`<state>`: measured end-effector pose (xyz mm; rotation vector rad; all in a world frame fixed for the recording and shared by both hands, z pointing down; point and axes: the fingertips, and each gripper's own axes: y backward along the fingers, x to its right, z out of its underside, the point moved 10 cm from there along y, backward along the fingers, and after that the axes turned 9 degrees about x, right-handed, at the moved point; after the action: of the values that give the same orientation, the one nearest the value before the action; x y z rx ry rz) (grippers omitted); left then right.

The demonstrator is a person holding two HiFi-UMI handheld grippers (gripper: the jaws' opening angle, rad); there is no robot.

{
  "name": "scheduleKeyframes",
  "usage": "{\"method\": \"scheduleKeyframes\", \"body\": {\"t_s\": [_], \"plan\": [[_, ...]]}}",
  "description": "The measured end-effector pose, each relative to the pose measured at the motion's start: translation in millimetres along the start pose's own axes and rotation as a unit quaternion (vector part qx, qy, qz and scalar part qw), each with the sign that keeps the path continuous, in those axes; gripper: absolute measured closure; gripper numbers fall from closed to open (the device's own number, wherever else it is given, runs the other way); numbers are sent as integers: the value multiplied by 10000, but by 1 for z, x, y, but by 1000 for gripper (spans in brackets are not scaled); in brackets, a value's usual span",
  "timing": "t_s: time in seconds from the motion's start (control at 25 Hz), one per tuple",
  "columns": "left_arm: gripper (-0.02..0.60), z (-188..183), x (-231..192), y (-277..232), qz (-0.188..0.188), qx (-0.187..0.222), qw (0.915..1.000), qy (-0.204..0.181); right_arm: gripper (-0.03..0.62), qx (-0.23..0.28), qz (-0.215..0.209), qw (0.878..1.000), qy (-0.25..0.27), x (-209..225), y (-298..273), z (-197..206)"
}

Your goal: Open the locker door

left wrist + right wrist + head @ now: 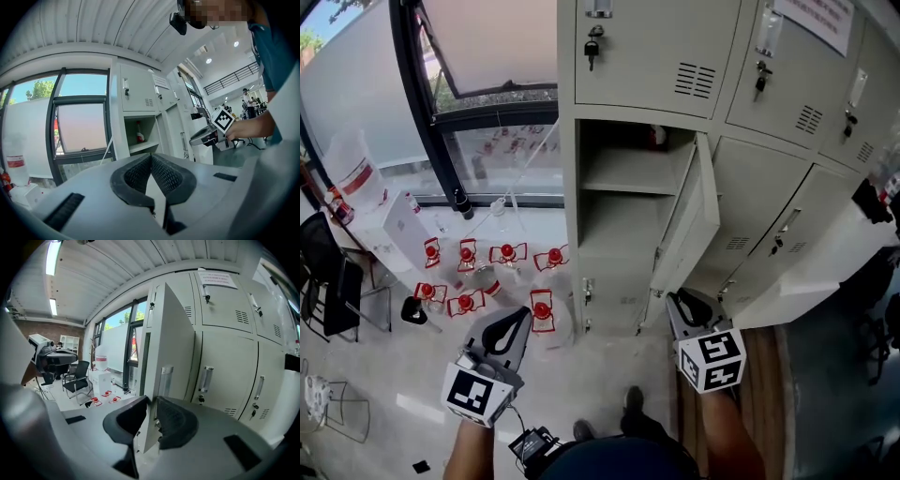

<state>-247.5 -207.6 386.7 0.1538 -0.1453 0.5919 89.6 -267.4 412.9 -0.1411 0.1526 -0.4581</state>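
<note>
The beige locker door stands swung out from the bank, showing a shelf and a red item inside. My right gripper sits low at the door's bottom corner. In the right gripper view the door runs edge-on with its handle above my right gripper; the edge lies in the gap between the parted pads, and no pad visibly presses on it. My left gripper hangs left of the locker over the floor. Its tips meet in the left gripper view, empty.
Several red-capped bottles lie on the floor left of the lockers, under the window. A black chair stands at the far left. Closed lockers continue to the right. The person's shoes are just in front of the open locker.
</note>
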Motion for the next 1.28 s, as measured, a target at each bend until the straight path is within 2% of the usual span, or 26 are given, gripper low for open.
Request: {"method": "scheduleKeyframes", "body": {"t_s": [0.4,1.04,1.28], "plan": [[565,-8,3,1,147,93,9998,-6,533,101,101,9999,-60,0,28,-11],[565,-17,-7,12,199,89,9998,-17,545,779,-836,9932,-221,-44,48,-62],[565,-15,-13,19,227,119,9997,-49,557,820,-915,9924,10,-55,45,-65]]}}
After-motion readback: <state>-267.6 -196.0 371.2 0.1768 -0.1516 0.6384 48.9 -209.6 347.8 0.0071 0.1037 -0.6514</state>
